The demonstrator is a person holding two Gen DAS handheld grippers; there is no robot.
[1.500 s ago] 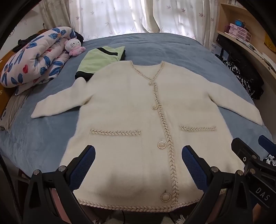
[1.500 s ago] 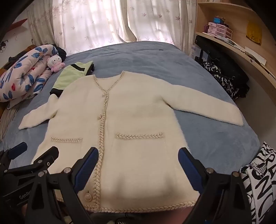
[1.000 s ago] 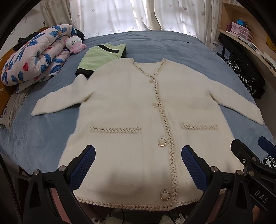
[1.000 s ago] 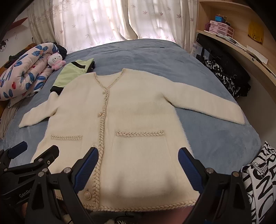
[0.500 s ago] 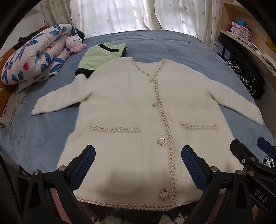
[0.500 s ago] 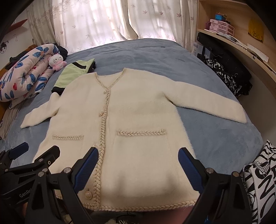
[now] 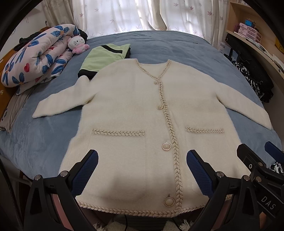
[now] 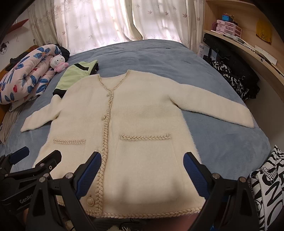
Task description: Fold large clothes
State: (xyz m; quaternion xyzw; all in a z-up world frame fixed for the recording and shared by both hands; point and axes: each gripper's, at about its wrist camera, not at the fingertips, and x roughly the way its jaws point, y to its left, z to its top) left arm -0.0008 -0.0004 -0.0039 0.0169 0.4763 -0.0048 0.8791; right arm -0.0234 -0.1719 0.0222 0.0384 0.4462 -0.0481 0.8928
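While both jaws stand wide and empty, the left tool [image 7: 142, 167] and right tool [image 8: 142, 168] hover over the cream cardigan's [image 7: 142, 110] hem. It lies flat, buttoned, sleeves spread on the blue bed [image 7: 168, 44], ready for folding.

A blue bed [image 7: 168, 46] is filling the middle of the frame. At upper left a floral quilt [image 7: 35, 56] is lying rolled, with a plush cat [image 7: 77, 45] sitting against it. A folded green garment [image 7: 104, 56] is resting just right of them. Curtains [image 7: 142, 14] are hanging along the top. Shelves [image 8: 239, 35] are running down the upper right, dark clothes [image 8: 236, 78] piling beneath.
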